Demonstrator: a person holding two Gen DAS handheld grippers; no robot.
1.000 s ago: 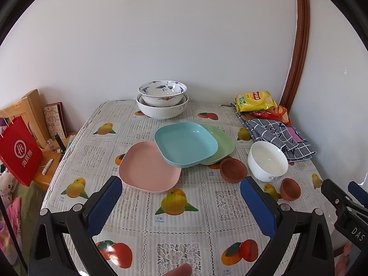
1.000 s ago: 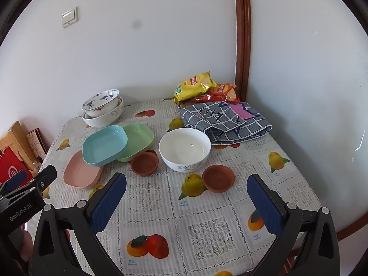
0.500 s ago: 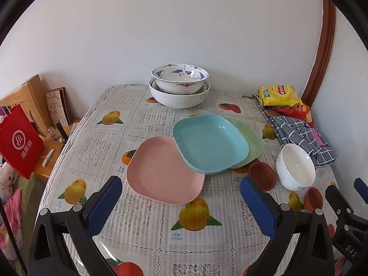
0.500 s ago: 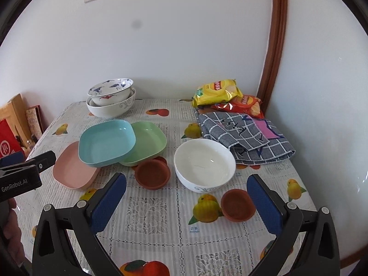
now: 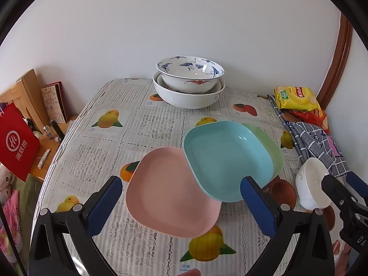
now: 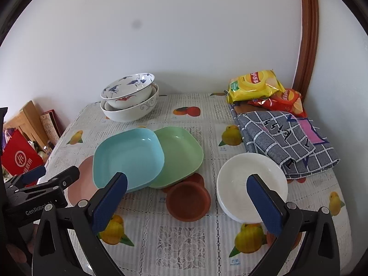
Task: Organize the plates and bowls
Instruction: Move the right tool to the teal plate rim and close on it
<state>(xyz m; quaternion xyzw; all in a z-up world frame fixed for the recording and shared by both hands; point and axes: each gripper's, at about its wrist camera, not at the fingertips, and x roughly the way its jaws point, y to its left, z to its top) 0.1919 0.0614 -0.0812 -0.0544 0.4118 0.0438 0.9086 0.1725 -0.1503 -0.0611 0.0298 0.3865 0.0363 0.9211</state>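
A pink plate (image 5: 170,191) lies on the table with a blue plate (image 5: 225,158) overlapping its right edge and a green plate (image 5: 273,147) under the blue one. My left gripper (image 5: 181,204) is open and empty, hovering over the pink plate's near side. My right gripper (image 6: 187,199) is open and empty above a brown saucer (image 6: 188,201), with a white bowl (image 6: 243,179) by its right finger. The blue plate (image 6: 128,158), green plate (image 6: 181,154) and pink plate (image 6: 80,184) lie to its left. Two stacked bowls (image 5: 189,85) stand at the back.
Snack bags (image 6: 255,84) and a folded checked cloth (image 6: 287,138) lie at the back right. A second brown saucer (image 6: 284,237) sits behind my right finger. A red bag (image 5: 17,140) and wooden items stand off the table's left edge (image 5: 57,156).
Both grippers have moved forward and lower toward the dishes. The left one now hovers over the pink plate; the right one is over the brown saucer and white bowl. Jaws stay open.
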